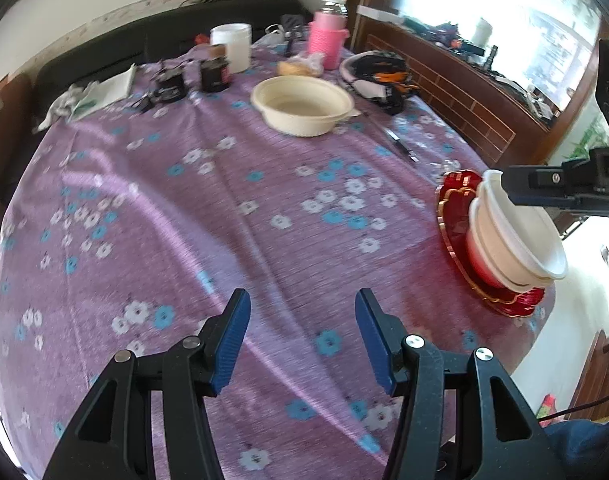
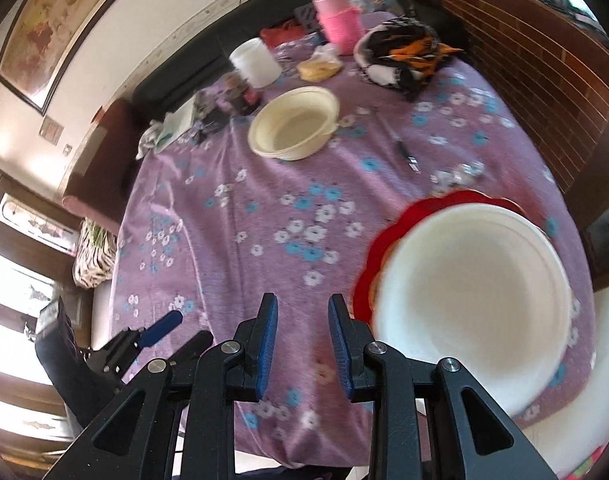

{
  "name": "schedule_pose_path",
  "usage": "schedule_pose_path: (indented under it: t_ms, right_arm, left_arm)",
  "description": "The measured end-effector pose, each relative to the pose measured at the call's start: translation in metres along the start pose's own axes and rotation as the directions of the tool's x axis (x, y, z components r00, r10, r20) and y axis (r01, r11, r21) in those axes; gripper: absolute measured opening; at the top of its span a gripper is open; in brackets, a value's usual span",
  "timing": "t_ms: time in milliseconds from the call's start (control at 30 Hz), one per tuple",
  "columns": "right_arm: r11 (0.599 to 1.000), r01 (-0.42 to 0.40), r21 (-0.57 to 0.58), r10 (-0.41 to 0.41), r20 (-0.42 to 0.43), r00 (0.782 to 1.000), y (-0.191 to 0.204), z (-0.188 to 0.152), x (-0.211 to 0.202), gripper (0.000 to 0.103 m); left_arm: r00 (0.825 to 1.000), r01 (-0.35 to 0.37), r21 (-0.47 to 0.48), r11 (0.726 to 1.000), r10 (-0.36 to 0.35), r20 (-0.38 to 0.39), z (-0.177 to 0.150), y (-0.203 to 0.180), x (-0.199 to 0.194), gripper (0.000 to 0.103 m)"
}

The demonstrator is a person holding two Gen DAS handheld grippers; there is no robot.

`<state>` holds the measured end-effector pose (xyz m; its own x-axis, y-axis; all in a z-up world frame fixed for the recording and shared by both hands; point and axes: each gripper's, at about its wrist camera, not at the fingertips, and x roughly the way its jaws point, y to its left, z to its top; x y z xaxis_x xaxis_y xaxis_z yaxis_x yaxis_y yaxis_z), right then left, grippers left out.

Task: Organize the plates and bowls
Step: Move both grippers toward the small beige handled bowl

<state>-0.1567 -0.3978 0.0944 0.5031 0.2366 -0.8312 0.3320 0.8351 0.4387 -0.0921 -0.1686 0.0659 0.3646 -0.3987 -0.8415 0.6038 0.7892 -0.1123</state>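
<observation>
A cream bowl (image 1: 302, 106) (image 2: 294, 122) stands toward the far side of the purple flowered tablecloth (image 1: 224, 220). Near the table's right edge, stacked white bowls (image 1: 516, 236) (image 2: 472, 300) sit on a red scalloped plate (image 1: 456, 208) (image 2: 388, 232). My left gripper (image 1: 303, 300) hovers open over bare cloth, with nothing between its blue pads. My right gripper (image 2: 303, 300) is just left of the bowl stack. A narrow gap shows between its pads, which hold nothing. The left gripper (image 2: 172, 332) also shows at the lower left of the right wrist view.
At the table's far end stand a pink flask (image 1: 326, 40), a white tub (image 1: 232, 46), dark jars (image 1: 214, 74) and a black-and-orange patterned bundle (image 1: 380, 76). A thin dark utensil (image 1: 400, 144) lies between the bowls. Wooden furniture (image 1: 464, 100) runs along the right.
</observation>
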Motion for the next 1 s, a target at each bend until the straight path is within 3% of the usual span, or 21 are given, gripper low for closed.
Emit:
schedule_pose_path:
  t_ms: [400, 700, 867, 1000]
  right_arm:
    - [0.997, -0.008, -0.074, 0.001, -0.091, 0.996, 0.034, 0.017, 0.043, 0.029]
    - [0.996, -0.015, -0.094, 0.004, -0.112, 0.994, 0.042, 0.027, 0.056, 0.029]
    - [0.997, -0.022, -0.067, 0.014, -0.123, 0.992, 0.035, 0.038, 0.06, 0.029]
    - [0.998, -0.012, -0.059, 0.005, -0.104, 0.995, 0.029, 0.057, 0.059, 0.029]
  left_arm:
    - [0.999, -0.041, -0.044, 0.998, 0.039, -0.037, -0.002, 0.03, 0.011, 0.054]
    - [0.998, -0.041, -0.047, 0.998, 0.039, -0.056, 0.004, 0.034, 0.024, 0.054]
    - [0.998, -0.027, -0.031, 0.999, 0.025, -0.062, 0.024, 0.036, 0.031, 0.054]
    - [0.998, -0.021, -0.003, 1.0, 0.021, -0.052, 0.057, 0.038, 0.037, 0.054]
